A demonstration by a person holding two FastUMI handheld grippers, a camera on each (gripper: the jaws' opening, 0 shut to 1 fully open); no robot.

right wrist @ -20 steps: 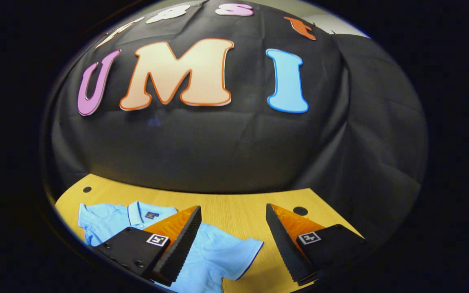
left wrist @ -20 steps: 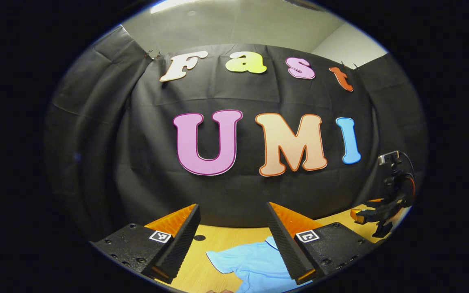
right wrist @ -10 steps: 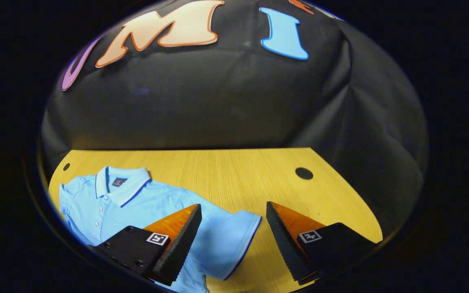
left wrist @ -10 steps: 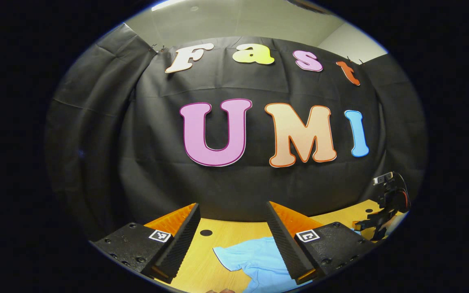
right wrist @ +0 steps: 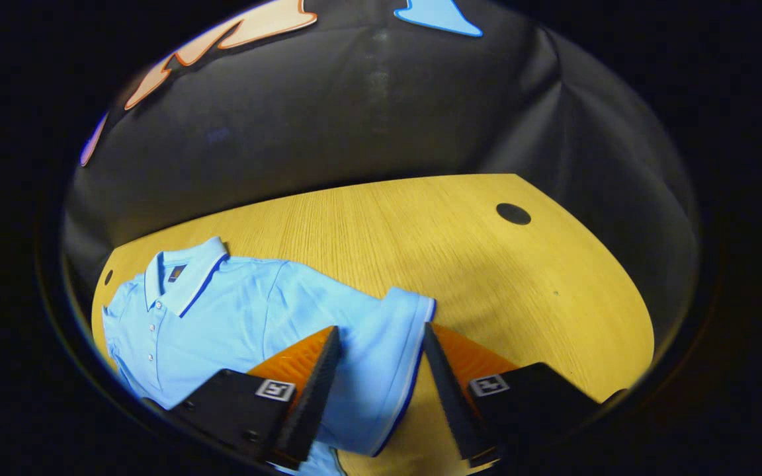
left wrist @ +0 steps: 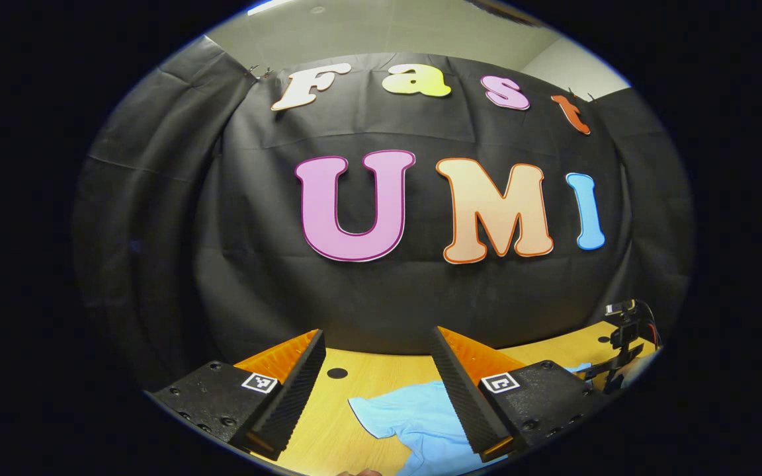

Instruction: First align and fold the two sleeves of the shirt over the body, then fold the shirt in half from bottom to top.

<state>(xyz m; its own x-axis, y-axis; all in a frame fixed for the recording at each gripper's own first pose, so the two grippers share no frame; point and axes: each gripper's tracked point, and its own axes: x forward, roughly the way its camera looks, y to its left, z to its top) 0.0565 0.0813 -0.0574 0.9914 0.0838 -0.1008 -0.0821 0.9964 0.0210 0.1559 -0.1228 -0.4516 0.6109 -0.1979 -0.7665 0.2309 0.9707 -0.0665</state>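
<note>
A light blue polo shirt [right wrist: 242, 317] lies flat on the wooden table [right wrist: 487, 277], collar [right wrist: 186, 281] toward the far left. Its short sleeve [right wrist: 387, 357] with a dark-edged cuff lies between the fingers of my right gripper [right wrist: 380, 328], which is open and low over it. In the left gripper view, the other sleeve [left wrist: 407, 420] lies below and between the fingers of my open left gripper [left wrist: 378, 332], which hangs higher. The right gripper [left wrist: 622, 354] also appears far off at the right edge there.
The black cloth wall closes the table's far side. A round dark hole [right wrist: 513, 213] sits in the tabletop at the far right, and another hole [left wrist: 337, 373] lies near the left sleeve. Bare wood [right wrist: 520, 317] stretches to the right of the shirt.
My right gripper has tipped down and come closer to the right sleeve, and its jaws have narrowed a little around it. My left gripper has barely shifted.
</note>
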